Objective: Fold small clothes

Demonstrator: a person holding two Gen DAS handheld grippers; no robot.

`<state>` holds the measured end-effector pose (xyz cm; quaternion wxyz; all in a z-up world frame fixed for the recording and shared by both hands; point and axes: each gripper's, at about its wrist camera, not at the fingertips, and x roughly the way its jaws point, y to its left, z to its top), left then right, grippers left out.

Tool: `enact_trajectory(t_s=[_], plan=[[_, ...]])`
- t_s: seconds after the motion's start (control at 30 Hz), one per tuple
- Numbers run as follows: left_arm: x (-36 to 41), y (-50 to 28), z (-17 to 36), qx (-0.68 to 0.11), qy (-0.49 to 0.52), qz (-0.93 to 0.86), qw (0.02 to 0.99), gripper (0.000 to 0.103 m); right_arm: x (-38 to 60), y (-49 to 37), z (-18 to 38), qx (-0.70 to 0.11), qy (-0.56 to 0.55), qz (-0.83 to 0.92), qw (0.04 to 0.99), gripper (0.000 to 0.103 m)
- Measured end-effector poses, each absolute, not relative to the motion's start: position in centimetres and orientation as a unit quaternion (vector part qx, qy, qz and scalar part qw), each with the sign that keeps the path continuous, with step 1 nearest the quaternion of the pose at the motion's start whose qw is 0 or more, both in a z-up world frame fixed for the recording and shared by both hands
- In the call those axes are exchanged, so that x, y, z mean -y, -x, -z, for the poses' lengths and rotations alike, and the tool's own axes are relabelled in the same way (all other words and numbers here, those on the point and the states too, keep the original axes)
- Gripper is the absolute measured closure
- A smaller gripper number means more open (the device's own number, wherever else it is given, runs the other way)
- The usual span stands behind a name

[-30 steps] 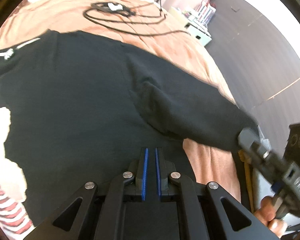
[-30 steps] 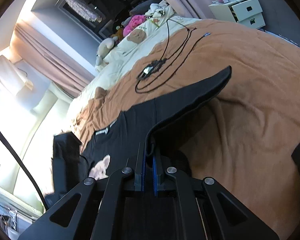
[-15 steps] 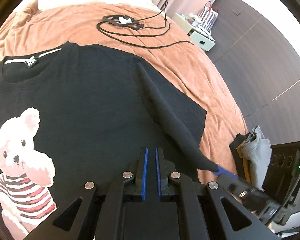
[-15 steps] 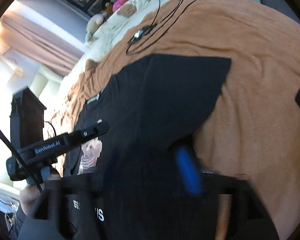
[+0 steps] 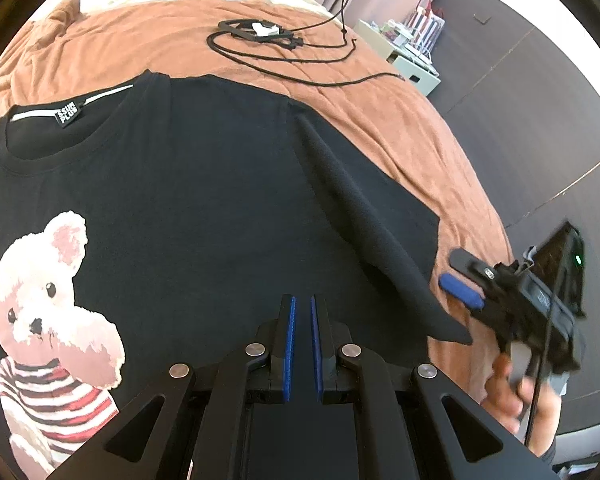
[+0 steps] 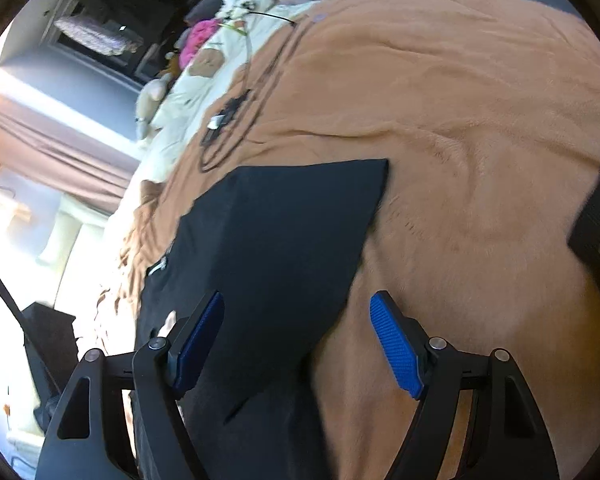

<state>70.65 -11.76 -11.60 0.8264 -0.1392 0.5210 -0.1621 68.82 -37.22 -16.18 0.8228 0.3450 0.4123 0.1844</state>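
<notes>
A black T-shirt (image 5: 204,200) with a teddy-bear print lies face up on the orange-brown blanket (image 5: 412,128) of the bed, collar toward the far side. Its right sleeve (image 5: 364,200) is spread flat, with a raised crease running along it. The left gripper (image 5: 301,344) sits over the near part of the shirt, fingers nearly together with only a narrow slot between them, gripping nothing visible. The right gripper (image 6: 296,344) hangs just beyond the sleeve's near corner, blue pads (image 6: 396,352) wide apart and empty. A black cable (image 5: 284,52) lies coiled on the far blanket.
</notes>
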Motion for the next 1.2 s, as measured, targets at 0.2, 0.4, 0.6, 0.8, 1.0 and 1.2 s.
enact_trajectory(t_s=[0.2, 0.4, 0.6, 0.8, 1.0, 1.2], plan=[[10.7, -71.6, 12.6, -0.523, 0.14, 0.149, 0.827, 0.096, 35.4, -69.9, 16.8, -0.419, -0.345, -0.17, 0.823, 0.043], [10.0, -71.6, 13.3, -0.527, 0.133, 0.145, 0.827, 0.096, 34.6, -71.6, 17.3, -0.412, -0.329, -0.154, 0.836, 0.074], [8.7, -71.9, 12.7, -0.528, 0.126, 0.143, 0.828, 0.096, 33.0, -71.2, 14.7, -0.373, -0.302, -0.184, 0.858, 0.103], [6.6, -72.0, 11.9, -0.518, 0.154, 0.135, 0.83, 0.096, 28.5, -69.2, 10.7, -0.351, -0.256, -0.228, 0.871, 0.103], [5.3, -71.5, 11.2, -0.515, 0.156, 0.14, 0.831, 0.096, 26.2, -67.5, 8.5, -0.347, -0.236, -0.239, 0.875, 0.103], [3.2, -70.9, 10.8, -0.508, 0.178, 0.136, 0.832, 0.096, 24.6, -67.6, 7.0, -0.344, -0.211, -0.26, 0.877, 0.103]])
